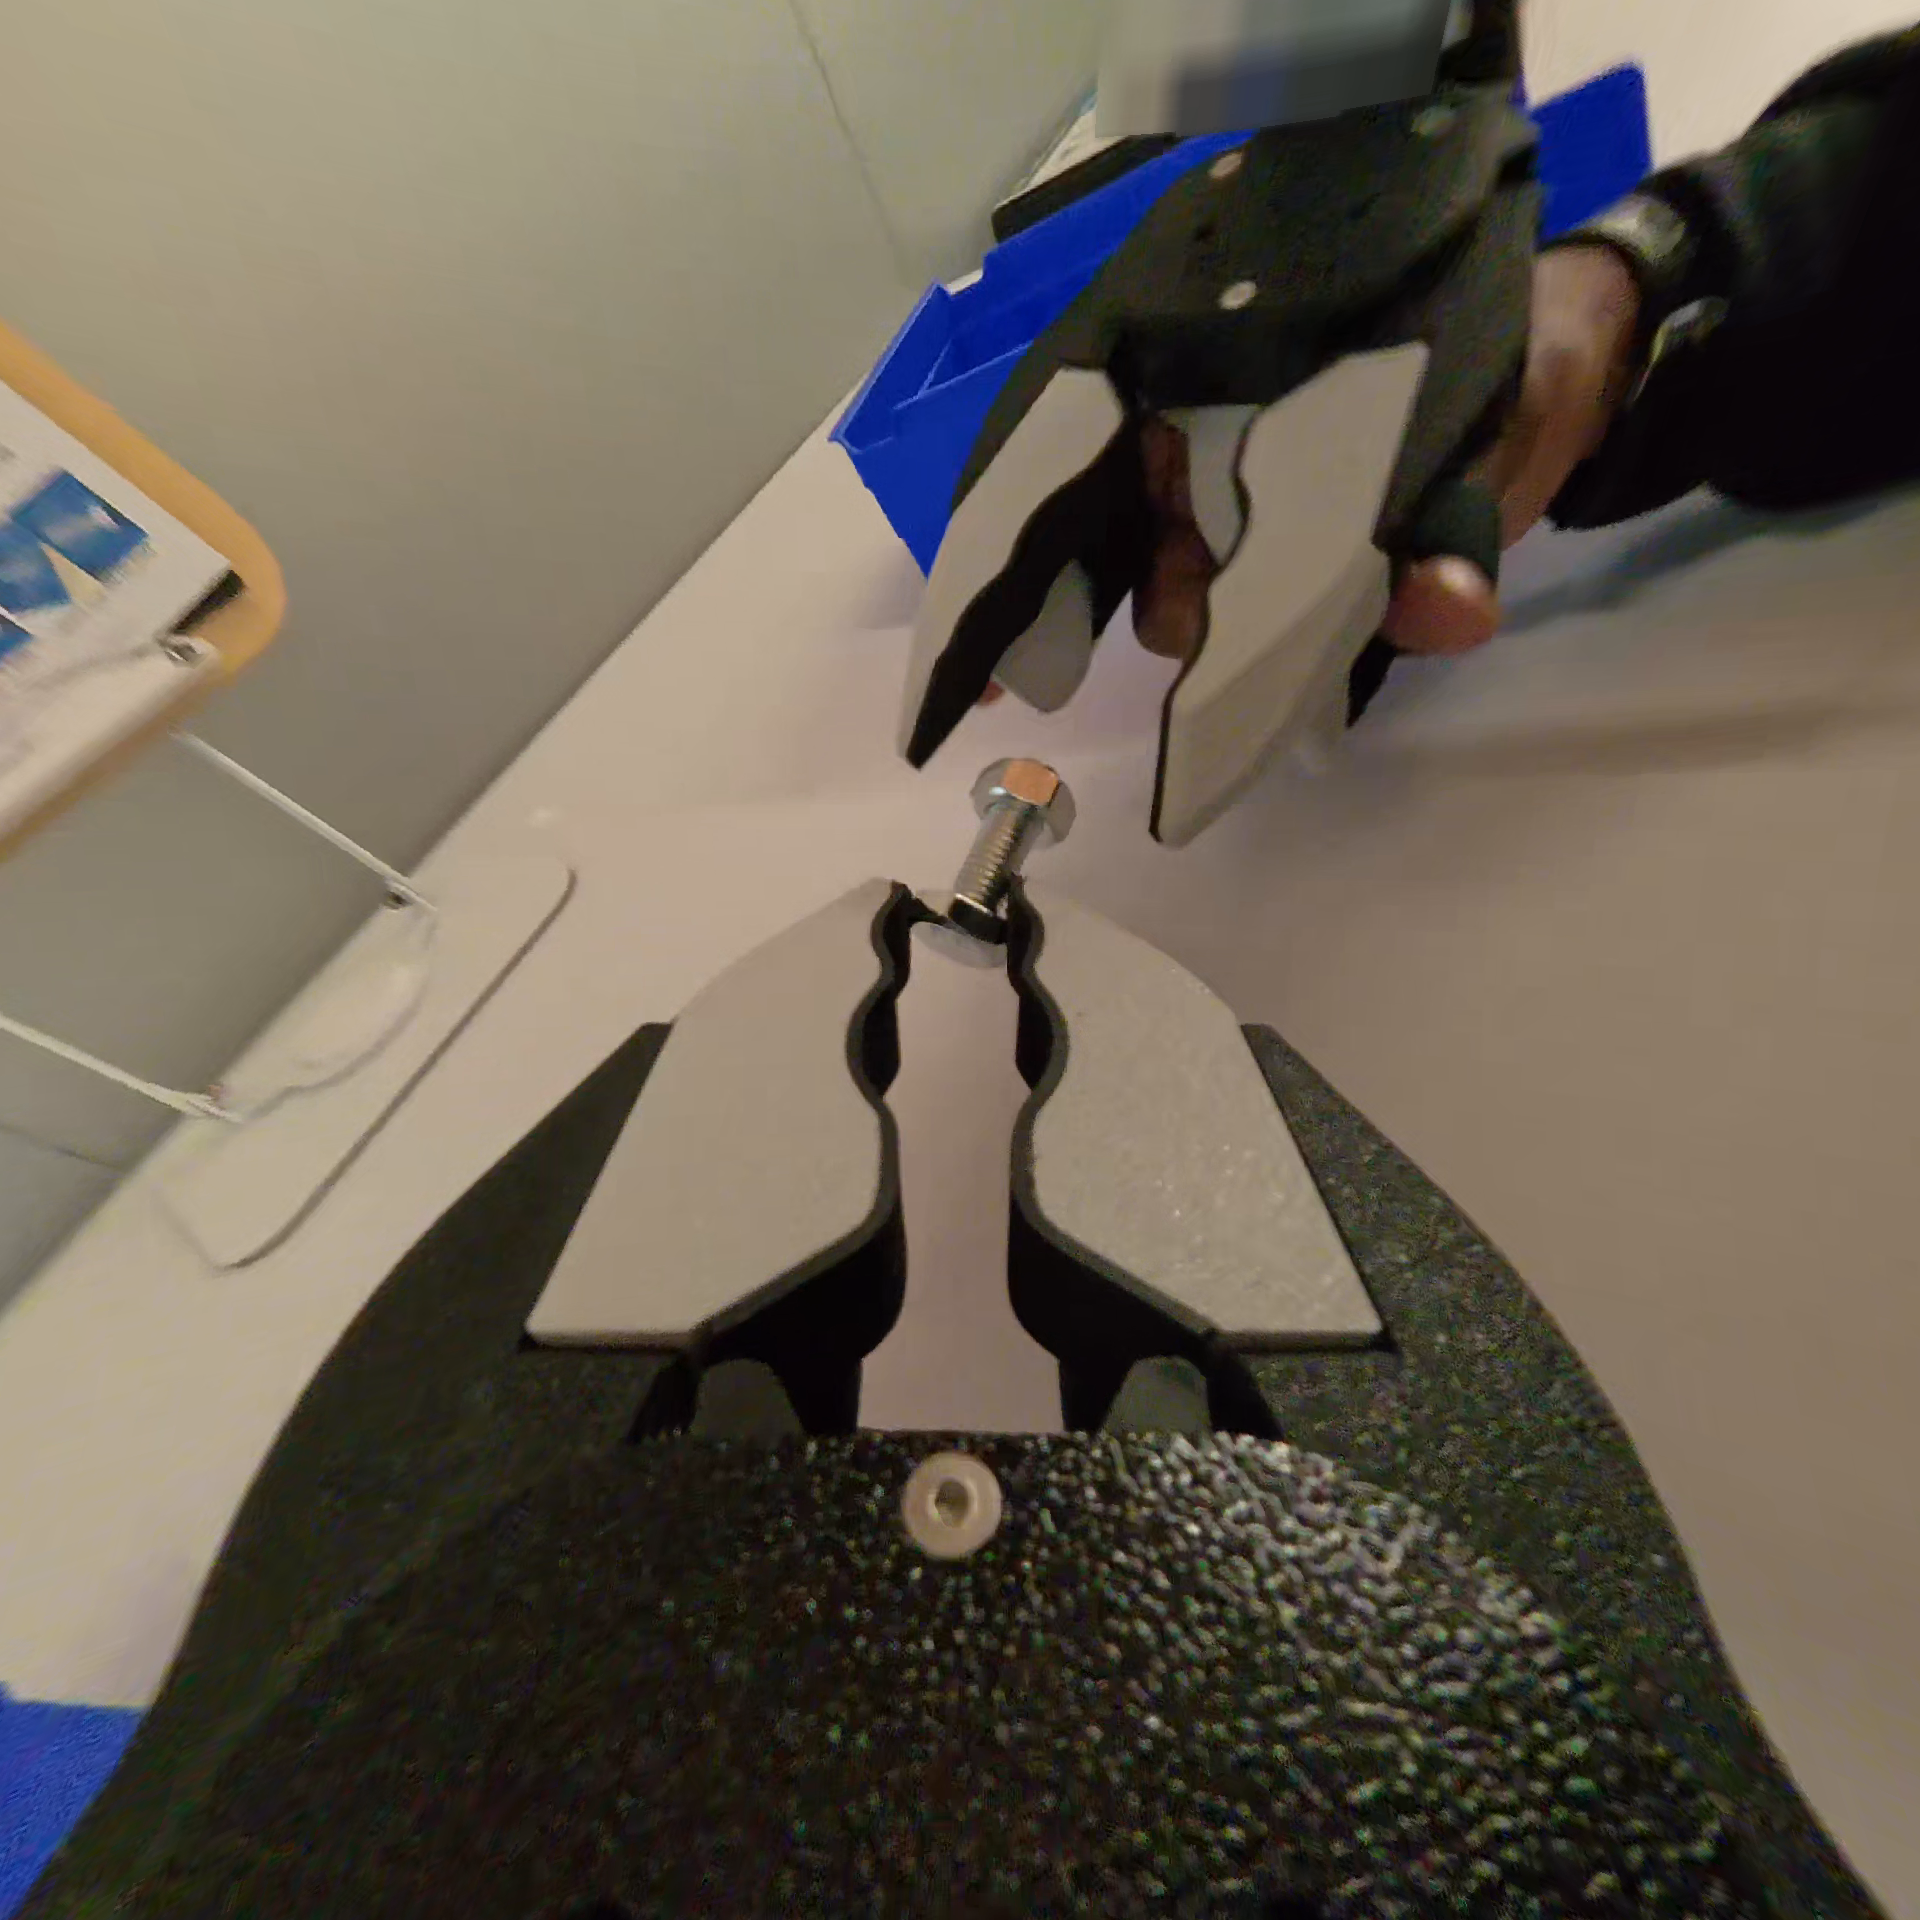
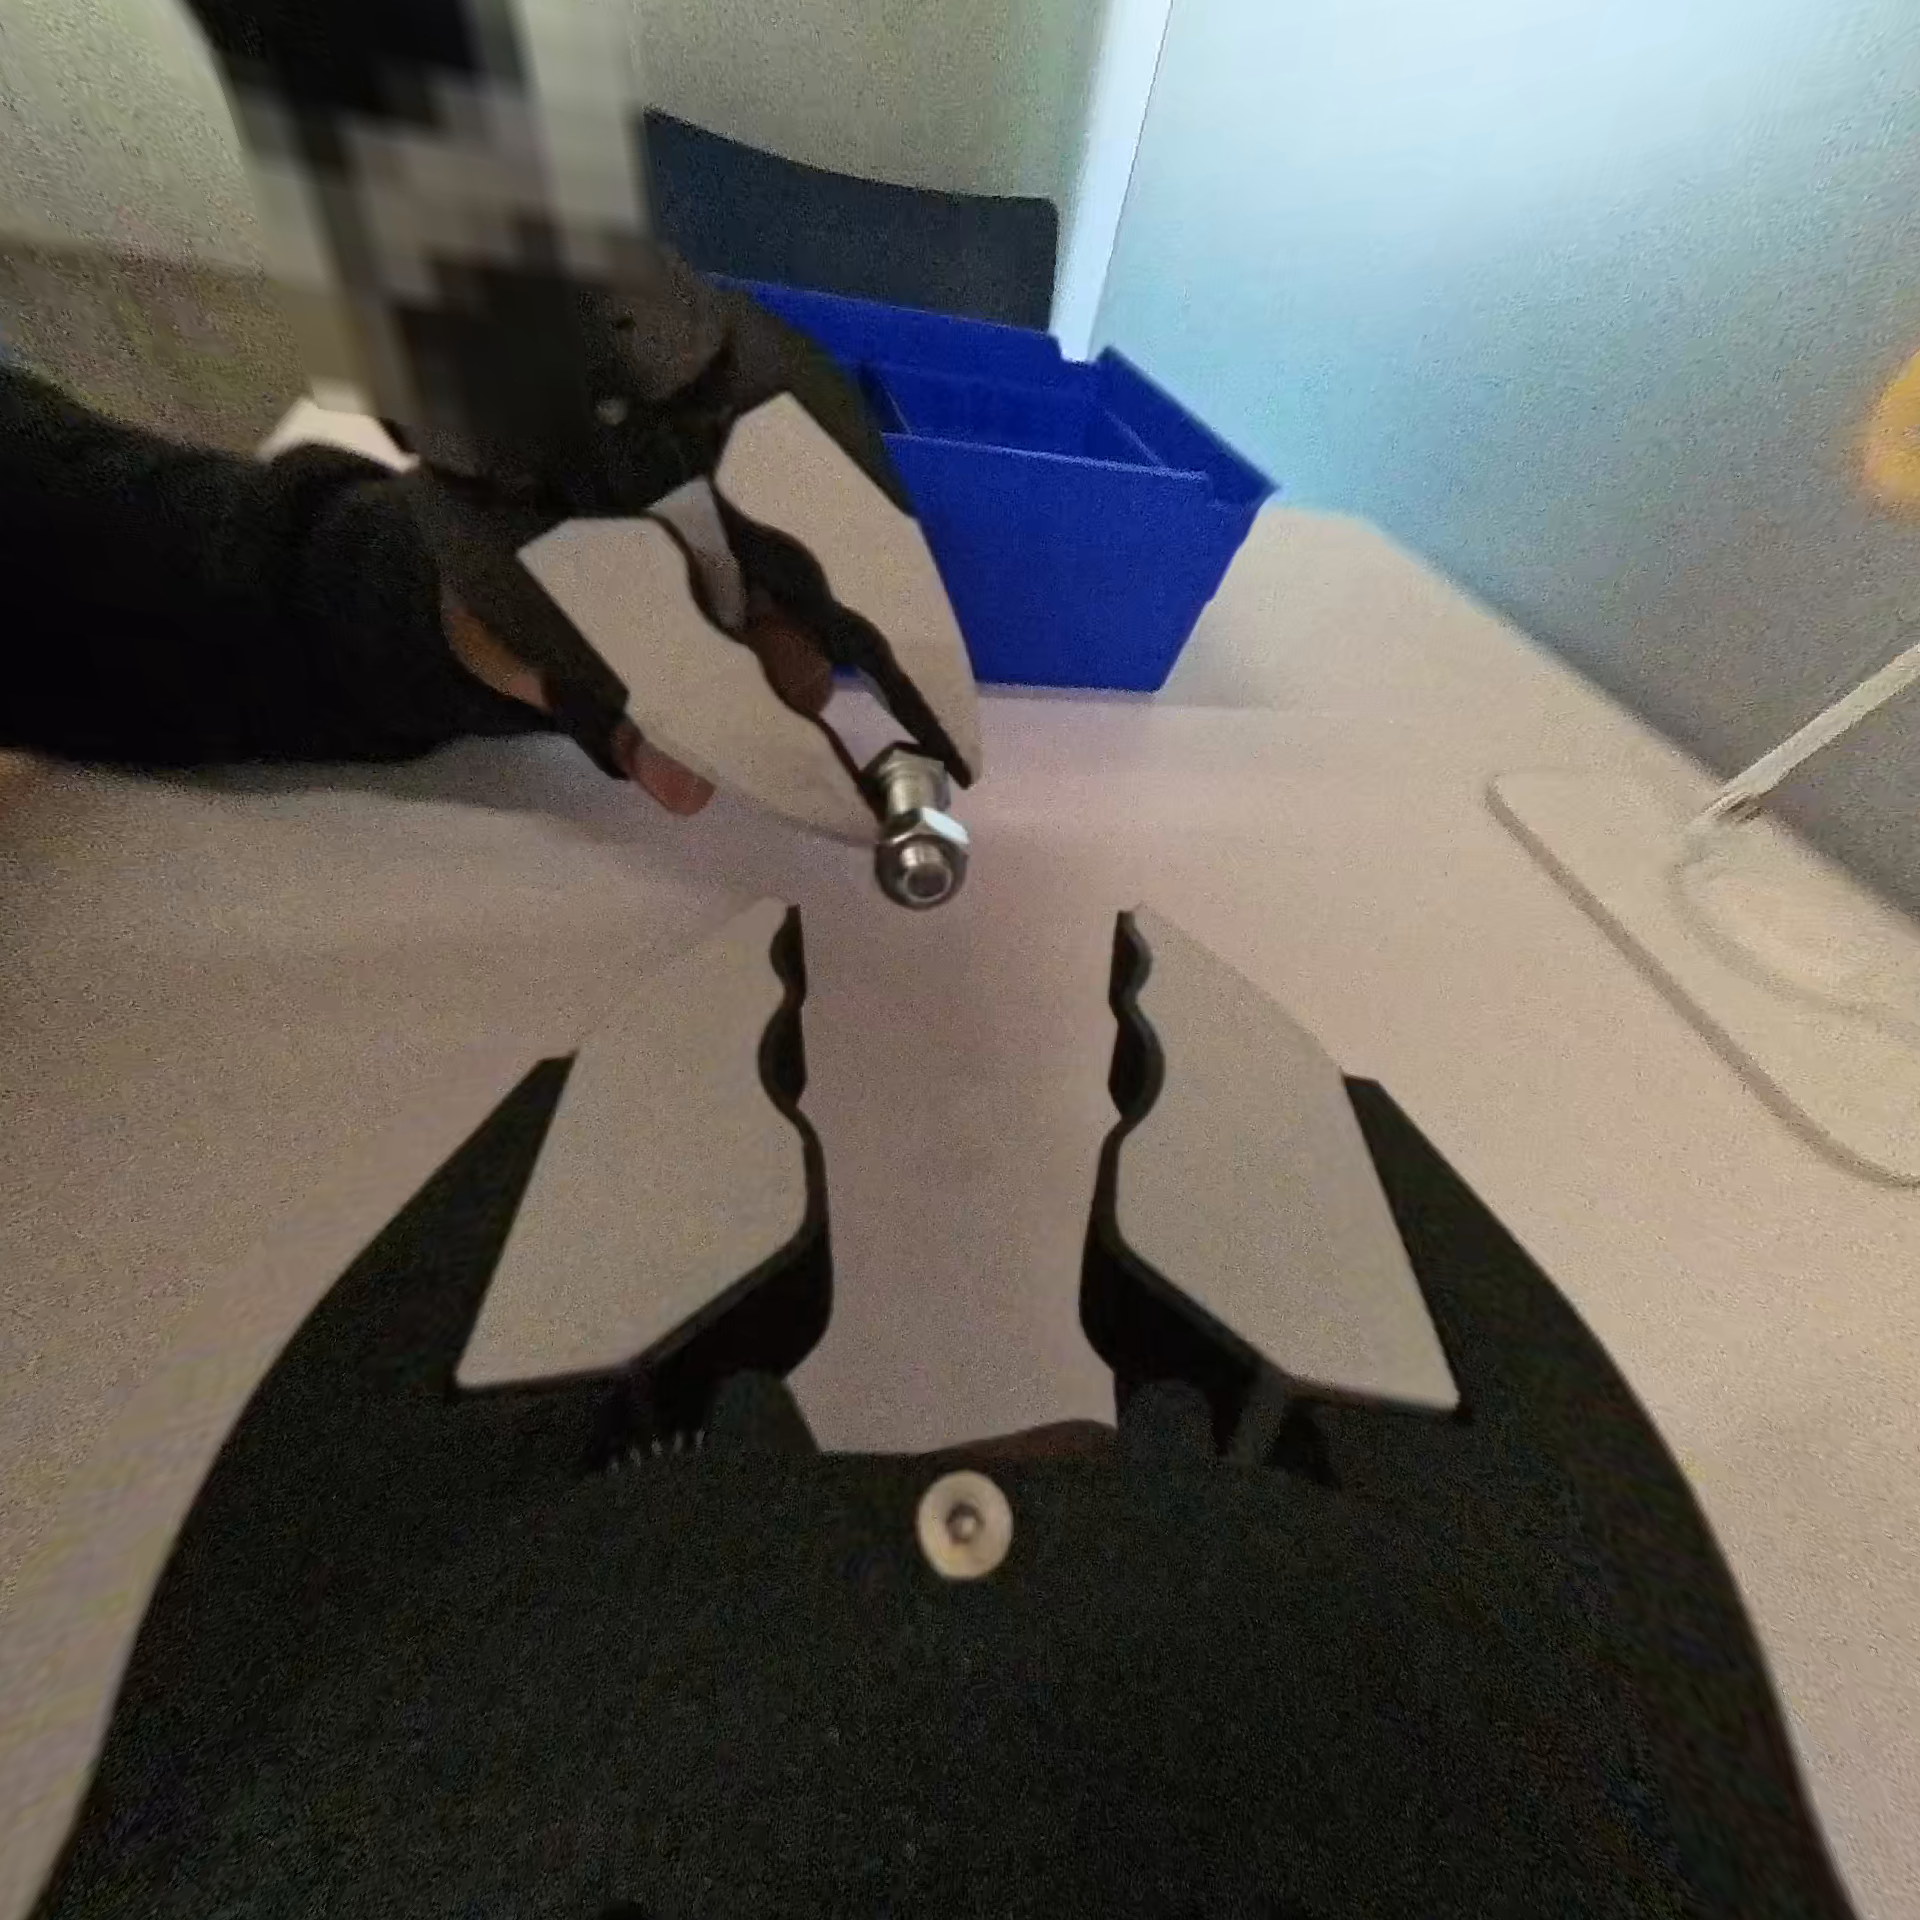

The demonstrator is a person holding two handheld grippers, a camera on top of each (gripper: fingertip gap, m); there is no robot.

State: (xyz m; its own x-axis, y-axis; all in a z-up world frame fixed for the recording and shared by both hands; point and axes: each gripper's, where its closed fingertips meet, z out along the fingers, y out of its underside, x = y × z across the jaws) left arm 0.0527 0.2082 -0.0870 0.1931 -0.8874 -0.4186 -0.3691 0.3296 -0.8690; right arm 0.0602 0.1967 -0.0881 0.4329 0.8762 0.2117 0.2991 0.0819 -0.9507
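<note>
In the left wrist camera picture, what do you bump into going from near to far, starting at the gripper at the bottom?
Left gripper pinching the bolt → nut on the bolt's far end → open right gripper → blue bin.

Silver bolt, blue bin, white table, black glove

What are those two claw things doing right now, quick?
Left gripper: closed on the head end of a silver bolt, a nut on its far end.
Right gripper: open, holding nothing, just short of the nut.
</note>
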